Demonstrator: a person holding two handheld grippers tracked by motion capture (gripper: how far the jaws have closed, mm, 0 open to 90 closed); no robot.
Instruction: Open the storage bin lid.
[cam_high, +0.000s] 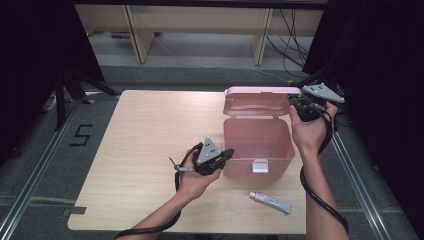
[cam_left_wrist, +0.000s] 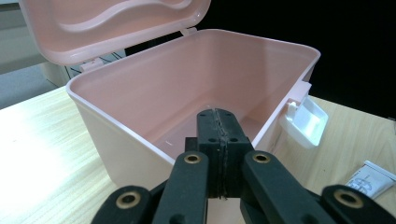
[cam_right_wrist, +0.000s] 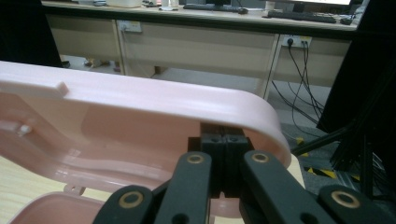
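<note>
A pink plastic box (cam_high: 280, 162) stands open at the table's right, its lid (cam_high: 255, 102) tipped up at the back. My left gripper (cam_high: 229, 152) is shut with nothing between its jaws. It sits at the box's front left corner, and in the left gripper view its tips (cam_left_wrist: 219, 116) hang just over the rim of the box (cam_left_wrist: 126, 149), below the lid (cam_left_wrist: 116, 23). My right gripper (cam_high: 295, 100) is shut and empty at the lid's right end. In the right gripper view its tips (cam_right_wrist: 223, 133) are tucked against the inside of the lid's (cam_right_wrist: 140, 102) curved edge.
A small white tube (cam_high: 270, 202) lies on the wooden table (cam_high: 150, 130) in front of the box, and at lower right in the left gripper view (cam_left_wrist: 373, 179). A white latch (cam_left_wrist: 306, 121) hangs on the box's front. Shelving and cables stand beyond the table.
</note>
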